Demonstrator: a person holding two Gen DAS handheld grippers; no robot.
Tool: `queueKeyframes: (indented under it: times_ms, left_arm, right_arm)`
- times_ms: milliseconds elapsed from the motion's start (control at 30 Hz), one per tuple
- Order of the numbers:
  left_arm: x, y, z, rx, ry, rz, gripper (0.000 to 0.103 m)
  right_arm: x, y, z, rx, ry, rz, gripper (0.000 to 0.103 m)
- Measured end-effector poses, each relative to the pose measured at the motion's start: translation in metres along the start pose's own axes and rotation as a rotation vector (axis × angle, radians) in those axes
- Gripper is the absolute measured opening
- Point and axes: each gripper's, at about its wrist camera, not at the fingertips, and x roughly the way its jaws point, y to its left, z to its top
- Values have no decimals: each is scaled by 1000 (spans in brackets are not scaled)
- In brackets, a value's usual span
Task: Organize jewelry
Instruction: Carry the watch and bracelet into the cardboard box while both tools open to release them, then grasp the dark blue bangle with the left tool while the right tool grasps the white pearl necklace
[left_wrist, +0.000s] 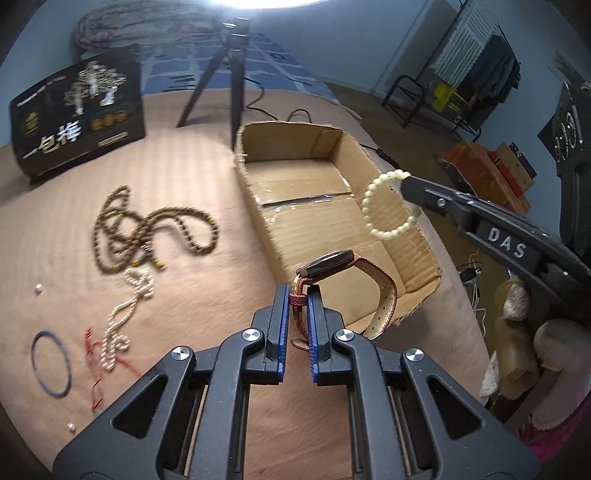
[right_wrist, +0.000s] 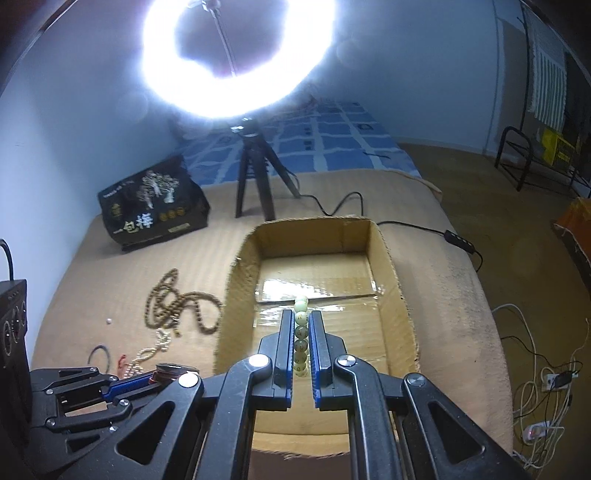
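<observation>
Wristwatch (left_wrist: 334, 264): dark case, red woven strap with pale lining. Clamped by the strap near its keeper loop between the blue pads of the left gripper (left_wrist: 298, 295), jaws closed on it. The case rides above the fingertips and the free strap end droops right, just at the near-left corner of the cardboard box (left_wrist: 424, 254). Gripping the strap rather than the case probably gives the pads something thin and soft to bite.

Pale bead bracelet (left_wrist: 389, 203): pinched at its upper rim by the right gripper (left_wrist: 404, 176), jaws closed on it, the loop hanging free below and over the box interior. In the right wrist view the same bracelet (right_wrist: 301, 334) shows edge-on as a line of beads between the pads of that gripper (right_wrist: 301, 317), the taped box floor directly beneath. A release here would likely drop it inside.

The box sits open-topped on a tan blanket (left_wrist: 177, 177), seemingly empty, so sorting looks early.

Still on the blanket, left of the box: a tangled brown bead necklace (left_wrist: 147, 229), a small white pearl strand (left_wrist: 125, 317) partly over a red cord (left_wrist: 96, 354), a thin blue ring band (left_wrist: 51, 363), two loose white beads.

Further back: a black printed bag (left_wrist: 79, 107) and a tripod (left_wrist: 231, 74) carrying a ring light (right_wrist: 240, 55).
</observation>
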Motion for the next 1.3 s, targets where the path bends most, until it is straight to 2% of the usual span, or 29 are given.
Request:
queueKeyframes:
  times_ms: [467,500,533,567,633,700,733,867,1167,1300]
  left_arm:
    - [28,-15,4,-16,21,16,7]
    - [28,-16,4,-14,12,17,9]
    - [28,-17,4,-9,8,27,13]
    - [27,-18,4,-4,8,31,15]
    - [25,-20,4,9,4,41,33]
    - [19,-22,3,20,-12,63,40]
    - [17,-22,3,24,-16,67,40]
    - [8,-22,3,30,-33,84,40]
    - [-10,-22,0,53,-59,100,41]
    - [-20,-16,-1,33,-74,88,41]
  right_arm:
    - [24,-30,-7,65,47,-30,6]
    - [24,-31,-6,69,44,-36,14]
    - [23,-32,-5,70,37,-39,29]
    - [20,-32,-5,69,24,-41,35]
    - [13,-32,-3,62,3,-54,58]
    - [7,-30,-1,54,-23,-64,69]
    - [4,-29,-1,49,-32,-70,75]
    - [-4,-26,2,42,-53,-85,85]
    - [-17,-16,6,31,-71,-111,86]
    - [-28,-6,5,-4,-89,-135,89]
